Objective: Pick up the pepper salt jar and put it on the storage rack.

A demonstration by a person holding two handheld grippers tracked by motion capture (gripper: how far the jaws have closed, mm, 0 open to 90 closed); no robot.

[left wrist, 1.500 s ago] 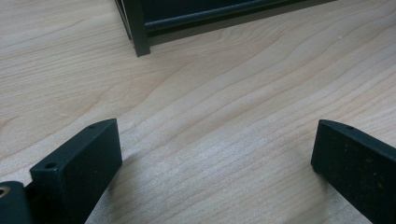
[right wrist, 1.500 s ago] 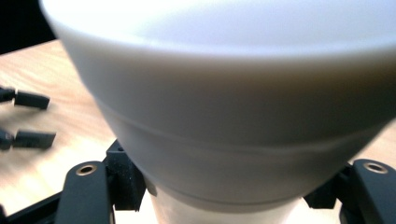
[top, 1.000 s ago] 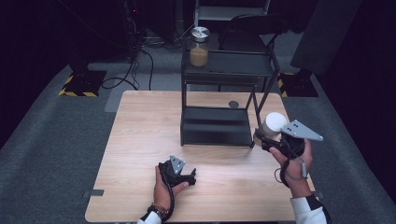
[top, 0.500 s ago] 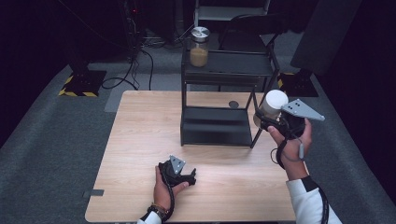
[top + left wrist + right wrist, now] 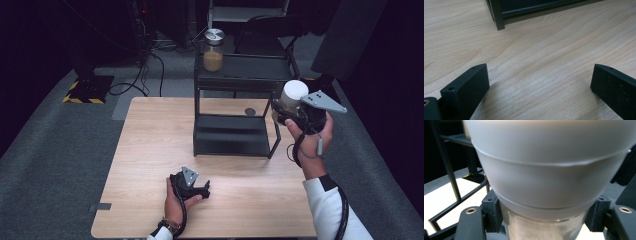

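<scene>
My right gripper (image 5: 283,108) is shut on a jar with a white lid (image 5: 294,91) and holds it in the air beside the right end of the black two-level shelf (image 5: 231,142), about level with its upper tier. In the right gripper view the white-lidded jar (image 5: 549,175) looms large, with the right gripper (image 5: 544,221) clamping it just below the lid. My left gripper (image 5: 199,190) rests on the wooden table (image 5: 150,150) in front of the shelf. In the left gripper view the left gripper (image 5: 540,87) is open over bare wood.
A second jar (image 5: 213,52) with a silver lid and tan contents stands on the shelf's top tier at its left end. A small dark disc (image 5: 250,112) lies on the table behind the shelf. Cables and dark stands crowd the floor beyond.
The right gripper has lifted the white-lidded jar from beside the shelf's lower tier up toward its top tier. The left gripper has stayed put.
</scene>
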